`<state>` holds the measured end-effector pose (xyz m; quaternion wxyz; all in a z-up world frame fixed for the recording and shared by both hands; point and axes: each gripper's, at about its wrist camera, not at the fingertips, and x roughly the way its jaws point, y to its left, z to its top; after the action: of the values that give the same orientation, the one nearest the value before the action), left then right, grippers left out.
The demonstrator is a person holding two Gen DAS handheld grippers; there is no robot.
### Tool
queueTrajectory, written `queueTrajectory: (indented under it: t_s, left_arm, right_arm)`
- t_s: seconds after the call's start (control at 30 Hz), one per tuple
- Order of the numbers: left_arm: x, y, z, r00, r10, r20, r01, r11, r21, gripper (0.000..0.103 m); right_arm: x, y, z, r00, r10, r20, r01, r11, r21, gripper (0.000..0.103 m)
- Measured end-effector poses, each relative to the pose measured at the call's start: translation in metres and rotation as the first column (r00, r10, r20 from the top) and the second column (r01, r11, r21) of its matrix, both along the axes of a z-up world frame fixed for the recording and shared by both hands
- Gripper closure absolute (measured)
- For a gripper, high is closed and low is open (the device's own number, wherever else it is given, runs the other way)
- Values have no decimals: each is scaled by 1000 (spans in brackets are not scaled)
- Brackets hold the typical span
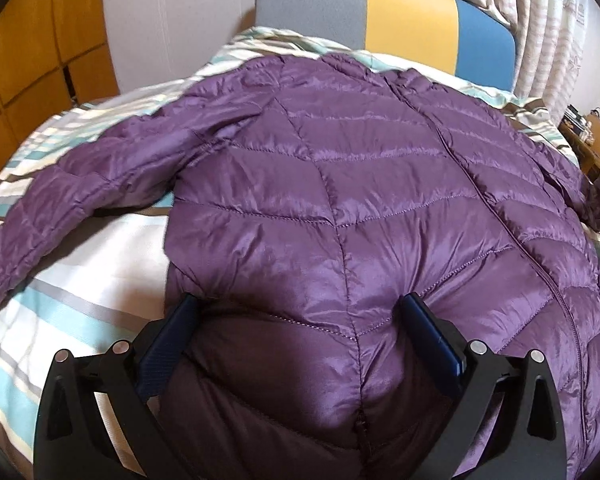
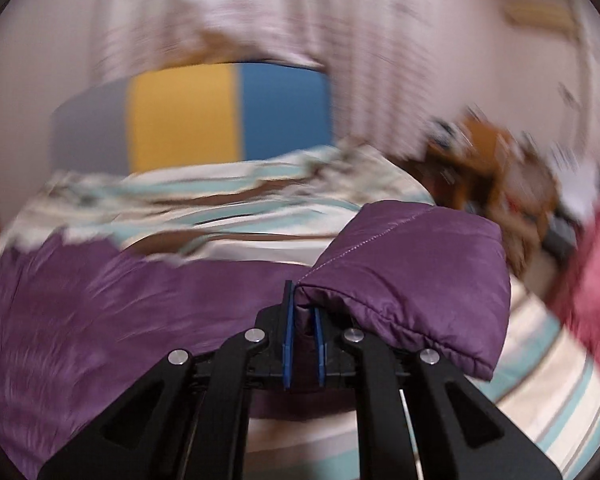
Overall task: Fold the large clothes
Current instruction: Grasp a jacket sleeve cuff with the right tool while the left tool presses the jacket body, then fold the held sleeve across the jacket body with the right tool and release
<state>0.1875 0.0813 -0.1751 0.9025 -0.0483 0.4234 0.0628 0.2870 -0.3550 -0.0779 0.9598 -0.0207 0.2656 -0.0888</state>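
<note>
Purple quilted jacket point(image 1: 340, 200), spread on striped bedding point(image 1: 80, 280).

Left gripper point(image 1: 296, 312): jaws wide, hem of the jacket lying between them, ungrasped. Right gripper point(image 2: 303, 308): jaws narrow, pinching a sleeve cuff point(image 2: 412, 280) raised off the bed. Fabric glossy, stitched in chevron channels, zip closed, one sleeve flung out sideways. Right view motion-blurred; headboard point(image 1: 380, 12) in grey, yellow and blue; items beyond the bed unreadable.

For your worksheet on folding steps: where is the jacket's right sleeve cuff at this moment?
In the right wrist view, the sleeve cuff sits pinched in the right gripper, lifted above the striped bedding, right of centre.
</note>
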Motion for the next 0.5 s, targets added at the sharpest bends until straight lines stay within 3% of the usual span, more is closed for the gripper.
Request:
queueTrajectory:
  t_s: [0.1, 0.17, 0.37, 0.5]
  left_arm:
    - [-3, 1, 2, 1000, 18, 16, -18, 1000, 7, 3]
    - [-5, 4, 2, 999, 31, 24, -31, 1000, 3, 3]
    - [-8, 9, 3, 998, 53, 29, -53, 999, -4, 3]
    - [-7, 9, 2, 998, 52, 25, -52, 999, -10, 3]
  right_arm:
    - [3, 59, -8, 989, 144, -16, -145, 977, -157, 95]
    - [1, 96, -16, 972, 233, -34, -234, 941, -243, 96]
    - [-7, 167, -36, 907, 413, -82, -417, 856, -306, 97]
    - [-23, 219, -53, 845, 523, -110, -522, 764, -379, 97]
